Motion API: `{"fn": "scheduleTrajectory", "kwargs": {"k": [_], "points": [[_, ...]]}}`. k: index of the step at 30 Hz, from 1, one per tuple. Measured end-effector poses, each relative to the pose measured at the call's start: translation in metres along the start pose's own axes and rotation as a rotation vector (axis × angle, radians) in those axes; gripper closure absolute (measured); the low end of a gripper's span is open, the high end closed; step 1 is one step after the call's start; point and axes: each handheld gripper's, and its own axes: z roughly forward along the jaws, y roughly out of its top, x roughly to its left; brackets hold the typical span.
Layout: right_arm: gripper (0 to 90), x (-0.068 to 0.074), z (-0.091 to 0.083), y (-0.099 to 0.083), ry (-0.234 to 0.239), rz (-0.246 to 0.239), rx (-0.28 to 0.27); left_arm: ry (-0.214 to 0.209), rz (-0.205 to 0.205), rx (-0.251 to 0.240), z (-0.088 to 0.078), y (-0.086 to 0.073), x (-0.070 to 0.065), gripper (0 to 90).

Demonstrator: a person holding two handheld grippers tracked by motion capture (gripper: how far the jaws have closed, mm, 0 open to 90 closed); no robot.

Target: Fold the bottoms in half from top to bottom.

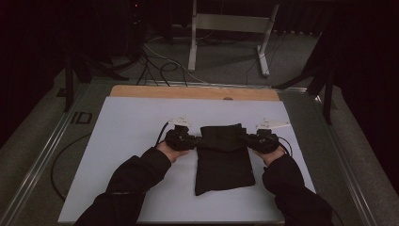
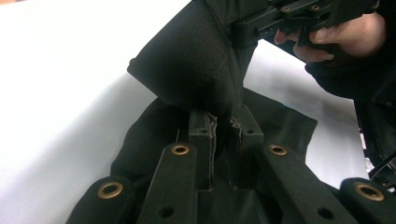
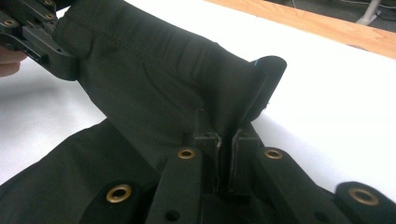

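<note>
left gripper: jaws clamped on the left top edge of the black woven-fabric garment | right gripper: jaws pinching its right top edge | garment: top edge lifted between both grippers; lower part lying mid white table sheet; wooden strip beyond it

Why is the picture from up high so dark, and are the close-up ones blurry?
High view: dim, the black cloth shows little detail on the white board. Left gripper view: brighter, jaws sharp, weave visible. Right gripper view: bright, stitching clear, far wooden edge soft.
</note>
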Motion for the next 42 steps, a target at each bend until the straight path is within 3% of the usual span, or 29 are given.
{"fn": "scheduleTrajectory", "kwargs": {"k": [14,32,42], "points": [[85.4,0.014,-0.015,-0.012,0.026,0.003,-0.001,-0.024,0.003,0.018,-0.005,-0.008,-0.019,81.9],[85.3,0.033,-0.027,-0.029,0.041,0.027,0.026,-0.035,-0.032,0.024,-0.005,-0.030,-0.031,81.8],[85.3,0.037,-0.024,-0.043,0.031,0.064,0.064,-0.033,-0.081,0.030,0.004,-0.045,-0.033,81.7]]}}
